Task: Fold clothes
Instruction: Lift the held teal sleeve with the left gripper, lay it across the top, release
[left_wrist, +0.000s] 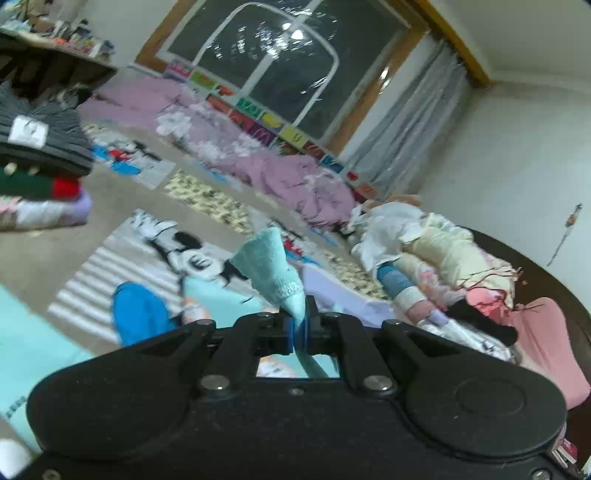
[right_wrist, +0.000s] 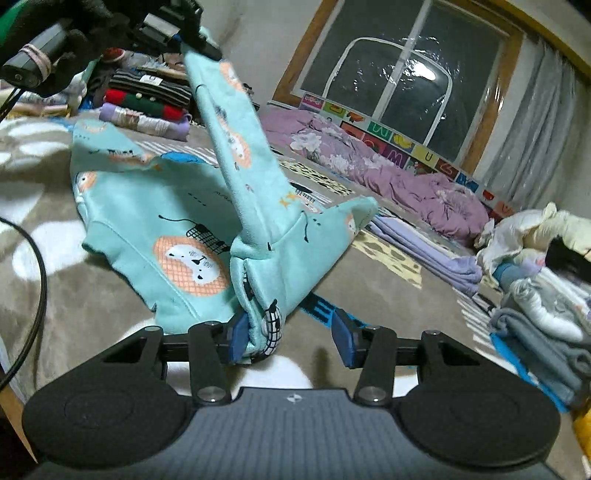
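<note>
A mint-green child's garment (right_wrist: 192, 236) with orange lion prints lies partly on the patterned blanket. One sleeve (right_wrist: 236, 140) is lifted steeply up to the upper left. My left gripper (left_wrist: 300, 326) is shut on the sleeve's ribbed cuff (left_wrist: 273, 266); it also shows in the right wrist view (right_wrist: 192, 37), high at the upper left. My right gripper (right_wrist: 291, 336) is open. A fold of the garment (right_wrist: 266, 314) rests against its left pad (right_wrist: 238, 338), while the right pad (right_wrist: 341, 341) stands apart.
Folded clothes are stacked at the far left (right_wrist: 147, 99) (left_wrist: 40, 155). A heap of unfolded clothes (left_wrist: 436, 258) and folded items (right_wrist: 543, 306) lie at the right. A purple quilt (right_wrist: 388, 166) runs along the window wall. A lavender folded cloth (right_wrist: 424, 247) lies between.
</note>
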